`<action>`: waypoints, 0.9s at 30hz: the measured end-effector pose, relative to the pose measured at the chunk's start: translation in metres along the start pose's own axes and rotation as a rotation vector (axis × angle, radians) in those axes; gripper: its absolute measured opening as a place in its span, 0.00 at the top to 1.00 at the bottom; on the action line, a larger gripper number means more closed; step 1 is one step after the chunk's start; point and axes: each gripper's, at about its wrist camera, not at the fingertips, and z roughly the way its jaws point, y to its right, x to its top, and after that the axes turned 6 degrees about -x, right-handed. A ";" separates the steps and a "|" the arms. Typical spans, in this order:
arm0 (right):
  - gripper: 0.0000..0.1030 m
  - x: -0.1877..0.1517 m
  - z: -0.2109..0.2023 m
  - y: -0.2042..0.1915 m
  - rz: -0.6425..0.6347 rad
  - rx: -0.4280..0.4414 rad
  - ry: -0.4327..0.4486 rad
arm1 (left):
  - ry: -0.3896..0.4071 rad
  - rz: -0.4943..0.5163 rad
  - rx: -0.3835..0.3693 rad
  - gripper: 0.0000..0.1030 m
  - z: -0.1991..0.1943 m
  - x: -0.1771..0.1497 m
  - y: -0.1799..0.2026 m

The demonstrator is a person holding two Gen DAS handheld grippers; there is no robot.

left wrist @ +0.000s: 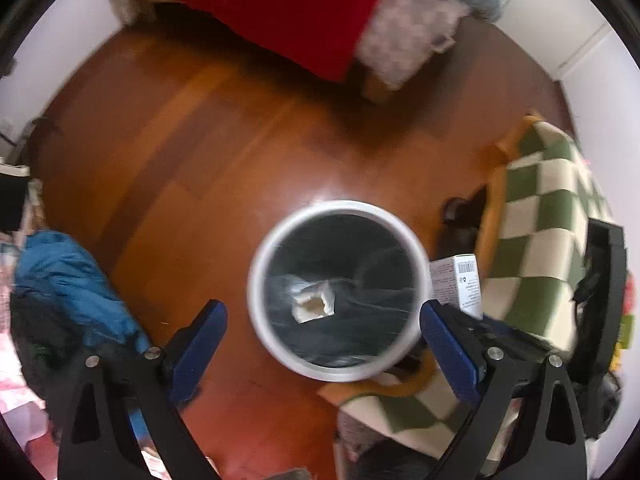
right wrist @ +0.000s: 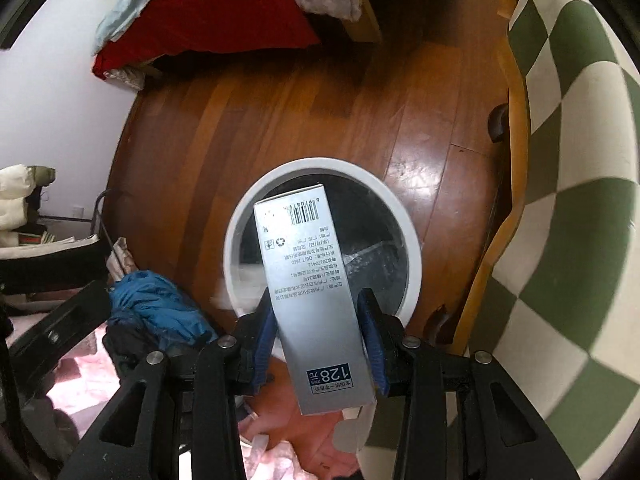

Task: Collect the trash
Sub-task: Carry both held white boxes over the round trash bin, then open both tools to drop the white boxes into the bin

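Note:
A white round trash bin [left wrist: 264, 256] with a black liner stands on the wooden floor. A small cream carton [left wrist: 314, 302] lies inside it. My left gripper [left wrist: 324, 320] is open and empty above the bin's near side. My right gripper [right wrist: 318, 320] is shut on a tall silver box [right wrist: 308, 280] with a barcode and holds it over the bin [right wrist: 412, 248]. The box's far end also shows in the left wrist view [left wrist: 458, 280] at the bin's right rim.
A green and white checkered cushion [left wrist: 548, 240] on a wooden chair frame [right wrist: 516, 120] stands right of the bin. A blue jacket [left wrist: 68, 280] lies to the left. A bed with a red blanket [left wrist: 260, 8] is at the far side.

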 end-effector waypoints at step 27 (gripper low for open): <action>0.02 -0.061 -0.109 -0.012 -0.167 -0.196 0.068 | 0.146 0.013 0.199 0.04 -0.085 -0.056 0.009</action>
